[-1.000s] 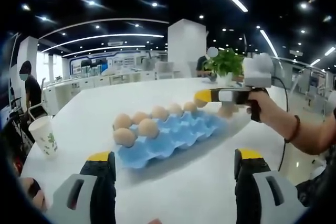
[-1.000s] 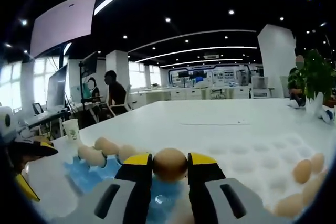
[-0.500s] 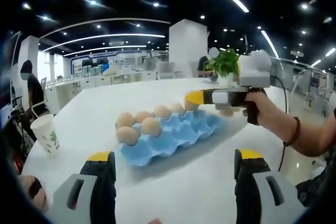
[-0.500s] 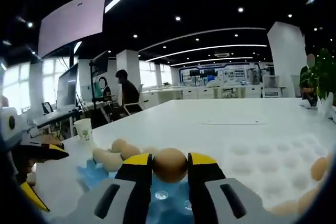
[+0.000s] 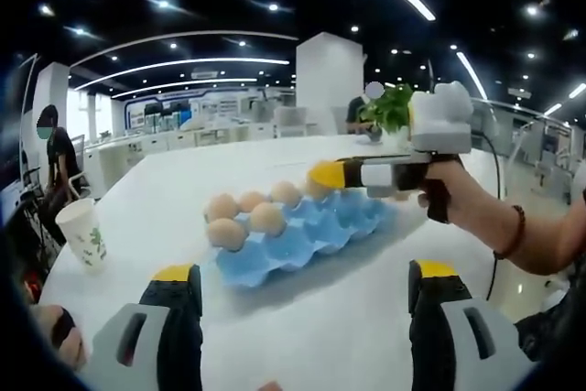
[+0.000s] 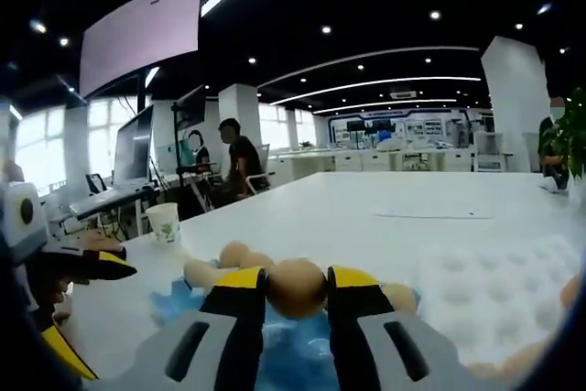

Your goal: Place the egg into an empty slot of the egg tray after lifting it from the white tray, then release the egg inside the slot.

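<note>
My right gripper [image 6: 297,283] is shut on a brown egg [image 6: 296,288] and hangs just above the blue egg tray [image 6: 192,299]. Several eggs [image 6: 207,272] sit in that tray's far rows. In the left gripper view, the right gripper [image 5: 322,174] reaches in from the right over the back of the blue egg tray [image 5: 316,237], held by a hand [image 5: 453,191]. Several eggs [image 5: 226,233] fill the tray's left end, and the slots to their right are bare. My left gripper [image 5: 303,274] stands open in front of the tray with nothing between its jaws. The white tray [image 6: 499,267] lies to the right.
A paper cup [image 5: 81,233] stands near the table's left edge, also visible as a cup [image 6: 166,222] in the right gripper view. A potted plant [image 5: 389,109] is at the far end. A person [image 6: 240,157] sits at a desk beyond the table.
The right gripper has carried the egg leftward, away from the white tray and over the blue egg tray. The left gripper has stayed open and in place.
</note>
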Demonstrator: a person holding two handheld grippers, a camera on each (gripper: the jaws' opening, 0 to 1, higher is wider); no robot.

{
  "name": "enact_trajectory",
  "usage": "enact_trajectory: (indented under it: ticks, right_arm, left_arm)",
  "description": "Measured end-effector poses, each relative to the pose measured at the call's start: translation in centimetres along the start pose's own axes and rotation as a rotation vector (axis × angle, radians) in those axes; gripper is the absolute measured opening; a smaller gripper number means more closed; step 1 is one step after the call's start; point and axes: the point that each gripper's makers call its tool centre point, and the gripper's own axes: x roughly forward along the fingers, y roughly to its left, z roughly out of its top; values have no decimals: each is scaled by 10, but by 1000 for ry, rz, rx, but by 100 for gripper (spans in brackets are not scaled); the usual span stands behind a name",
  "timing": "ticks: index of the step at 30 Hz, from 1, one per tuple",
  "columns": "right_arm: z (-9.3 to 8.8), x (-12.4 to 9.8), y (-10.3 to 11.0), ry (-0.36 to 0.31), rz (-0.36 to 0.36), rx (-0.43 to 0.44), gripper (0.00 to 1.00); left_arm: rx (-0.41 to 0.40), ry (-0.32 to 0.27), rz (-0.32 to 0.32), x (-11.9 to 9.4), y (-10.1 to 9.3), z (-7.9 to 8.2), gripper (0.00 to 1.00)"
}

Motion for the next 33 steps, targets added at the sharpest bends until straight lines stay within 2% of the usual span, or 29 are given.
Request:
enact_trajectory:
  ticks: [13, 27, 33]
  right_arm:
    - [-13, 11, 14, 39, 45, -25, 27]
    - [-31, 17, 21, 86, 67, -31, 27]
    - [-33, 17, 22, 88, 68, -32, 28]
  left_arm:
    - [-1, 8, 4, 0, 3, -3, 95]
    - [6, 13, 6, 1, 5, -3, 95]
    - [6, 15, 8, -1, 6, -4, 95]
